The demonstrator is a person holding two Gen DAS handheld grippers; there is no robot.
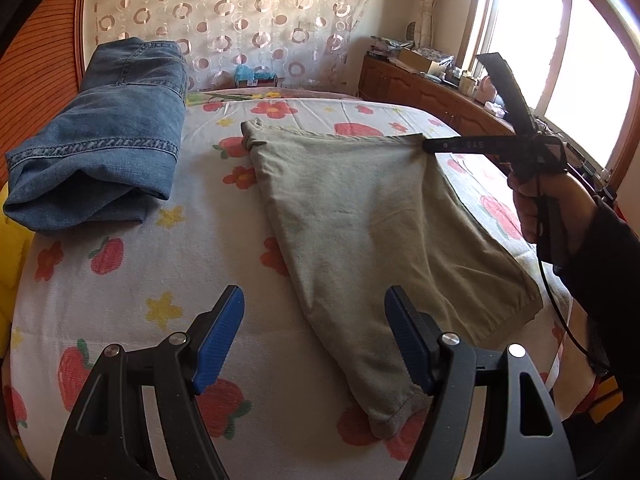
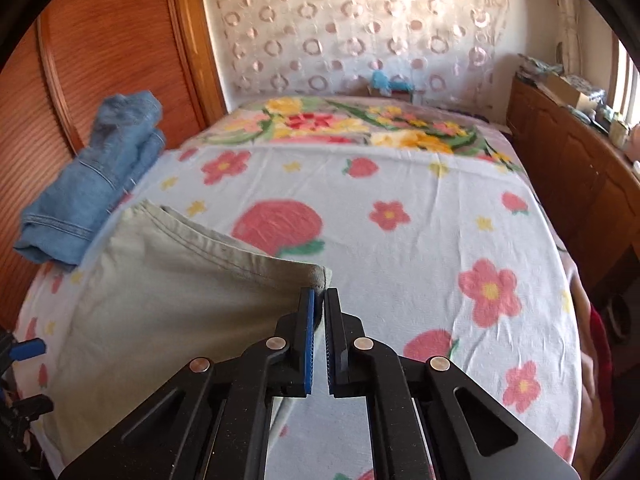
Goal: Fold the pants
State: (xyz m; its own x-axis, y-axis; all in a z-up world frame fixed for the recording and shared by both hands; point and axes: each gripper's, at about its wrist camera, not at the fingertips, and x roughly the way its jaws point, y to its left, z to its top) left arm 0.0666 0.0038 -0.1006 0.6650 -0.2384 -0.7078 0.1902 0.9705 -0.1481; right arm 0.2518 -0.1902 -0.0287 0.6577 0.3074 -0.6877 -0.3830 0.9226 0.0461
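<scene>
the khaki pants [image 1: 360, 216] are lying on the flowered bed cover [image 1: 120, 304], partly folded, with their long axis running slantwise from the near edge of the bed up toward the far right side. the right gripper [image 2: 319, 300] is clenching a far corner of the cloth: in the right wrist view its blue pads are pinching the hem right at the tip of the fabric, and in the left wrist view the same corner is being drawn taut toward the window side. the left gripper [image 1: 314, 336] is hanging released over the near edge of the bed, jaws standing wide, nothing between them. the near narrow end of the pants [image 1: 390, 420] is lying just beside its right-hand finger [image 1: 412, 348], slightly to that side and below, so the left hand is much the nearer to that end. the coming move probably turns on this: the left gripper needs to shift a little toward that near end before closing. folded jeans [image 1: 104, 136] are sitting well apart at the far left corner.
</scene>
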